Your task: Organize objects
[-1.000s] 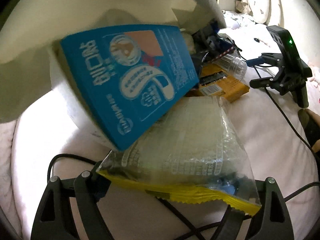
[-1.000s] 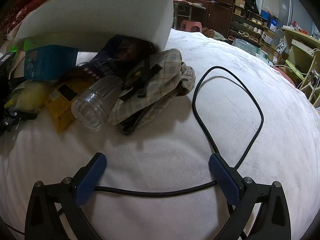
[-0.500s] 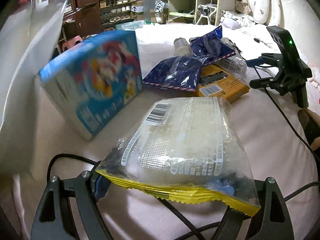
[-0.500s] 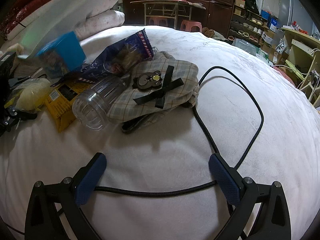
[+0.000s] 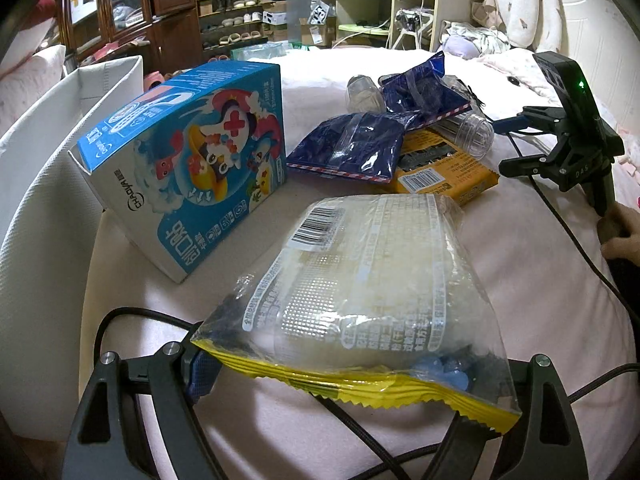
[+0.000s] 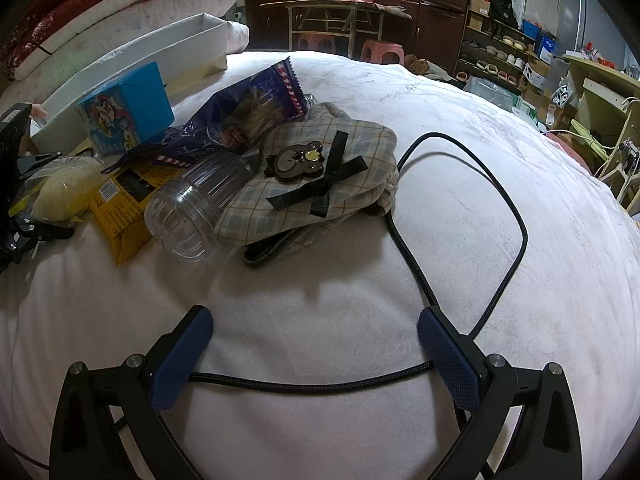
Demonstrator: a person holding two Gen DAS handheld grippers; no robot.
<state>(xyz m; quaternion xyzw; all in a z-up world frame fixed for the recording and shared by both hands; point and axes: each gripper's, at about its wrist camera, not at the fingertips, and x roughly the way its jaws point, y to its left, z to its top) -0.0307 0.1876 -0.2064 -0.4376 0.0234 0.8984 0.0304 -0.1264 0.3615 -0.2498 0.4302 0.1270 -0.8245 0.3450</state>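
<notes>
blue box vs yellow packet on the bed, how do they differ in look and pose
The blue box is a bulky carton with cartoon art, sitting tilted on the bed with nothing on top; the yellow packet is thin and lies flat. The packet carries plain black text and a barcode, and is partly covered by a dark blue bag and a clear jar. Both rest on the white cover.

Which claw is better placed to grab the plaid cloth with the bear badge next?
Right. The right claw is open, empty and pointed at the plaid cloth. The left claw has the clear snack bag lying across it.
</notes>
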